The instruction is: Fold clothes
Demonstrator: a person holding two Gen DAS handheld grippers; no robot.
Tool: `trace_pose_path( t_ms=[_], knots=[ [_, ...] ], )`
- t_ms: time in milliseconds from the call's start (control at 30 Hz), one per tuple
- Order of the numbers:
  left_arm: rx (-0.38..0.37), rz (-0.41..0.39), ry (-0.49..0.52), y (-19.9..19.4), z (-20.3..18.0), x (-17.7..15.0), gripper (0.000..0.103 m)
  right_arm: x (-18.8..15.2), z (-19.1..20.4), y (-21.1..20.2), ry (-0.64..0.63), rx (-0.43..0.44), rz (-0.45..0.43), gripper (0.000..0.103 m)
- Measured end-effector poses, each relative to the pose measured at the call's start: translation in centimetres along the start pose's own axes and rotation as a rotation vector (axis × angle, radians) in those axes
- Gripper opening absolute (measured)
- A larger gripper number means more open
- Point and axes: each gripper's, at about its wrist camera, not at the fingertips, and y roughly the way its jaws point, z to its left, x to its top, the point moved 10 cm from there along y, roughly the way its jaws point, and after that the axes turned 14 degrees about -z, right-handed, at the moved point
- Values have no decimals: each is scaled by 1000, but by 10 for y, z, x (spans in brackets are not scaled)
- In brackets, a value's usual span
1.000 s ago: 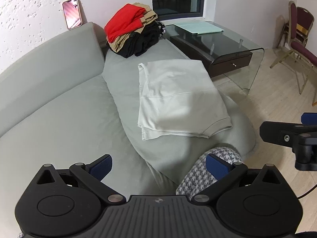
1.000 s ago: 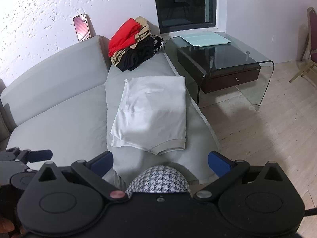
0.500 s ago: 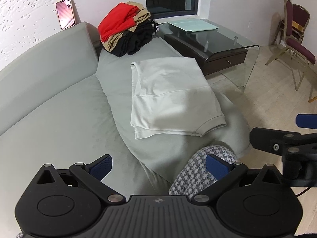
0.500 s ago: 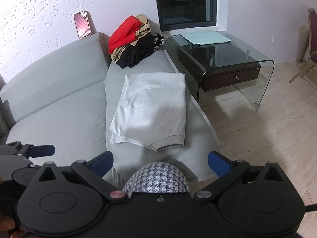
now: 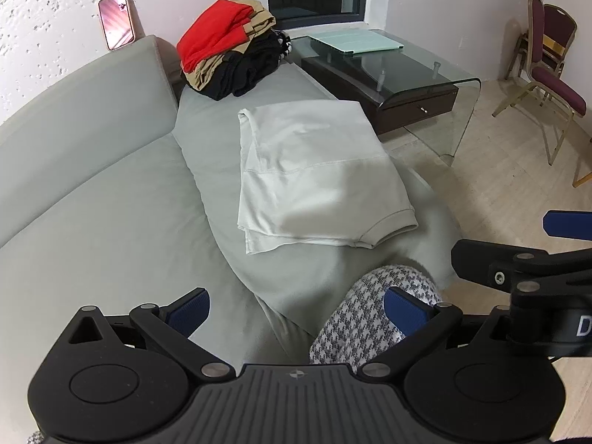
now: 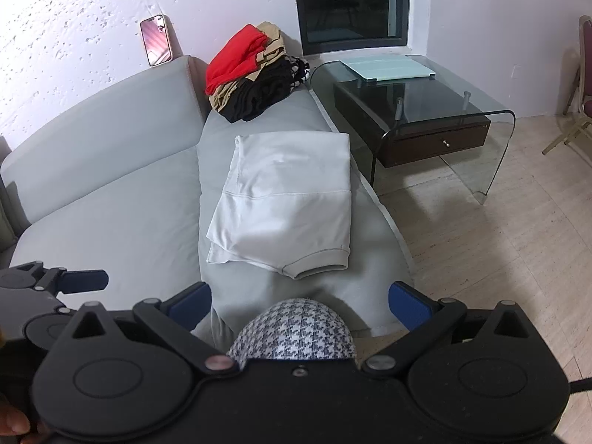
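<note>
a pale grey-white folded garment with a ribbed cuff (image 5: 318,174) lies flat on the chaise part of a light grey fabric sofa (image 5: 92,192), its cuffed edge turned toward the cameras. the left gripper (image 5: 296,310) hangs near the sofa's front end with its blue-padded fingers (image 5: 190,309) spread wide and nothing between them; the garment sits well ahead of it, slightly to its right, and untouched. the right gripper (image 6: 298,303) is likewise wide apart and empty, and the garment (image 6: 285,199) lies straight ahead of it, well apart from the pads. between the fingers of each gripper, close to the lens, shows a rounded shape in black-and-white houndstooth fabric (image 6: 296,329), which covers the nearest sofa edge; what it is cannot be told. in the left wrist view the right gripper's black frame (image 5: 525,273) reaches in from the right edge.

beyond the garment, at the far end of the chaise, sits a heap of red, tan and black clothes (image 5: 229,48). a pink-cased phone (image 5: 116,20) leans against the white textured wall above the sofa back. a bent-glass coffee table with a dark drawer unit (image 6: 425,111) stands just beside the chaise, with a pale green flat case (image 6: 388,67) on top. maroon-cushioned metal chairs (image 5: 547,74) stand on the light floor at the right.
</note>
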Motion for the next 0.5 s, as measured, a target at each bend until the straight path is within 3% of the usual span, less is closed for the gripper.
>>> trace_pose_path(
  t_ms=[500],
  knots=[
    [-42,3,-23,14,-1,-4,103,-5,-1,12,10,-2,17,103]
  ],
)
